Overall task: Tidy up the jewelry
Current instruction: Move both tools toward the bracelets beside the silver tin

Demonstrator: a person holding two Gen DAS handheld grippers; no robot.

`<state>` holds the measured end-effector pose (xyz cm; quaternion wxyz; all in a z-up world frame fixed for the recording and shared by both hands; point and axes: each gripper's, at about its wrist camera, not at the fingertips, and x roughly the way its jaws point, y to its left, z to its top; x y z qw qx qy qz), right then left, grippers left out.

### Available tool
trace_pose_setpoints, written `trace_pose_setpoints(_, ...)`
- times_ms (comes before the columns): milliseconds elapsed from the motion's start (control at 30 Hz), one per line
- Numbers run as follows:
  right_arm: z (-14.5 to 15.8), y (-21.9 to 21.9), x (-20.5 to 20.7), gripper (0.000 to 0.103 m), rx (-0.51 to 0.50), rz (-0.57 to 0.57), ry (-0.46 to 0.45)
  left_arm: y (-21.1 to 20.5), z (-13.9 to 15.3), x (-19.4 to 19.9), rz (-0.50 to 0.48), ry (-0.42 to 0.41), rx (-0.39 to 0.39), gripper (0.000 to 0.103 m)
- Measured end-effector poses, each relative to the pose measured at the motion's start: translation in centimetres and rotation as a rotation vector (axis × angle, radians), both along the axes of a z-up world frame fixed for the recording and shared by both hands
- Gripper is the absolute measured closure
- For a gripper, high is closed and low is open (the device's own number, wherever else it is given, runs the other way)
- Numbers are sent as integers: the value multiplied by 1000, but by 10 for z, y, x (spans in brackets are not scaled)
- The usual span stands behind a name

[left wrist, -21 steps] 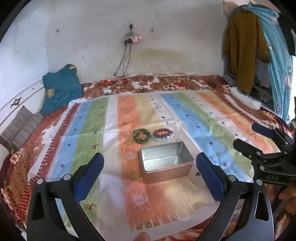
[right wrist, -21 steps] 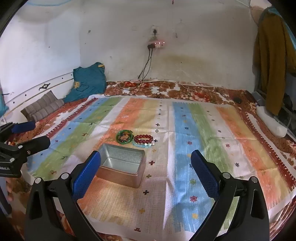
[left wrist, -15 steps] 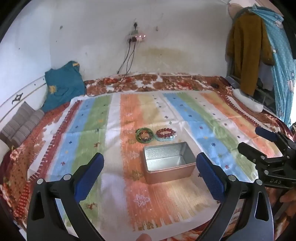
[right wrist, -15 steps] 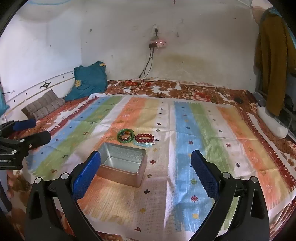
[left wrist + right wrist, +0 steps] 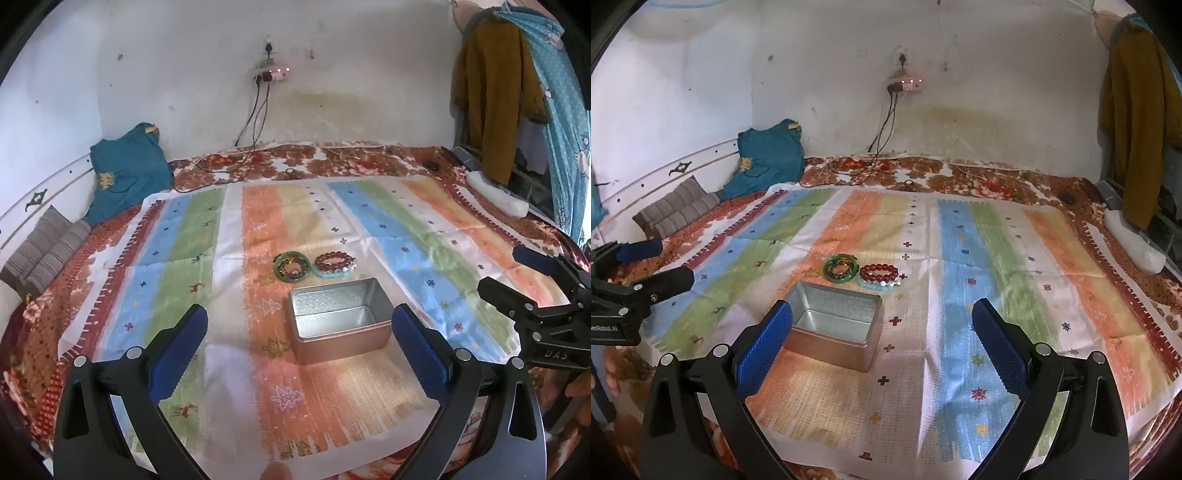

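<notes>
Left wrist view — both hand-held grippers [image 5: 299,347] [image 5: 882,341] wide open, empty — tin [image 5: 338,319] beyond.

- Bed [image 5: 369,162] covered by a brown floral sheet, topped with a striped cloth [image 5: 229,280] in blue, green, orange and white.
- On the cloth: open metal tin [image 5: 338,325], green bangle [image 5: 291,266] and red bead bracelet [image 5: 334,261] just beyond it, side by side.
- Along the bed's edges: teal garment [image 5: 125,173], striped cushions [image 5: 44,251], white roll [image 5: 498,197], black cables [image 5: 236,166].
</notes>
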<state>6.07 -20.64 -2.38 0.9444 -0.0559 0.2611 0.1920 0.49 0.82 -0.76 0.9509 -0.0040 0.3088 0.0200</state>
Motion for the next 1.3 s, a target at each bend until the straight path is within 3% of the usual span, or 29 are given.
trace_pose_setpoints(867,-5,-5,7,4,16,-26,31,17,-1,7,78,44,-15,6)
trace_pose_setpoints(1300,-8,-6,21,4,5,-57,84,18,-5,13,72,80,-16,6)
